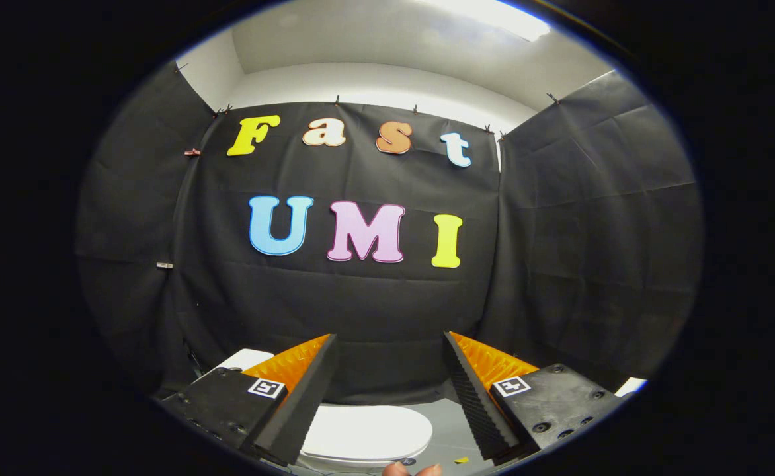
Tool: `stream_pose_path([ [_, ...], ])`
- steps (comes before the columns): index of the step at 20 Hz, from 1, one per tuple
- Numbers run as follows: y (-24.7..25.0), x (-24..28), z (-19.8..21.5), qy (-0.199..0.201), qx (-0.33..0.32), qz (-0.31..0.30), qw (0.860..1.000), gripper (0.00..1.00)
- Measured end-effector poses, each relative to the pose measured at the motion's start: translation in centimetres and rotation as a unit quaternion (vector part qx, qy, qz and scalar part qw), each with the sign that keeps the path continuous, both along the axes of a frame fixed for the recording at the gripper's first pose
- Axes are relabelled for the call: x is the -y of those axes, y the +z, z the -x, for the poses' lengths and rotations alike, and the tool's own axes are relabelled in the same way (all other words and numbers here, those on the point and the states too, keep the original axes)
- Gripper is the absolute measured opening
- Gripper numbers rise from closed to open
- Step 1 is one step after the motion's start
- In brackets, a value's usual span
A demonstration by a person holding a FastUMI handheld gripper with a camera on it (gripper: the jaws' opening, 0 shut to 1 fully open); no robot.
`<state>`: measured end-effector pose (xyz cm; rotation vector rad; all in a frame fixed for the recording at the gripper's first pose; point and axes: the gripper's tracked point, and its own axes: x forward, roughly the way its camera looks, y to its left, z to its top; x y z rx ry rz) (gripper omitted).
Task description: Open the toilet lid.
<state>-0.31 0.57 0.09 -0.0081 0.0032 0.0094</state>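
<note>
hand-held gripper agape above one toilet lid

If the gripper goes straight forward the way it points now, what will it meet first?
Probably the black cloth wall. The gripper is open, holds nothing and points at the cloth, above the closed toilet lid, which lies low between the fingers. Depth is unclear, but nothing stands in between.

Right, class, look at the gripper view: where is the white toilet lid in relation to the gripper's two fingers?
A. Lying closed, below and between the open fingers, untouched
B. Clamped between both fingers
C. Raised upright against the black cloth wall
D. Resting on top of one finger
A: the toilet lid lies flat and closed, seen in the gap of the gripper, whose fingers stand wide apart with nothing between them.
</note>
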Motion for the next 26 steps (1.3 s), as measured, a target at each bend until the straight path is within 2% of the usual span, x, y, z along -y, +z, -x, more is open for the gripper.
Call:
stream_pose_path([
  [3,-0.7,0.2,-0.2,0.002,-0.003,-0.001,1.0,0.98],
  [7,-4.1,0.8,-1.2,0.01,-0.023,-0.003,1.0,0.98],
  [17,-14.9,2.9,-4.9,0.077,-0.08,-0.083,0.99,0.98],
  [22,-22.6,6.5,-6.5,0.07,-0.144,-0.149,0.976,0.99],
  [26,-29.3,8.5,-7.1,0.07,-0.2,-0.232,0.949,0.99],
])
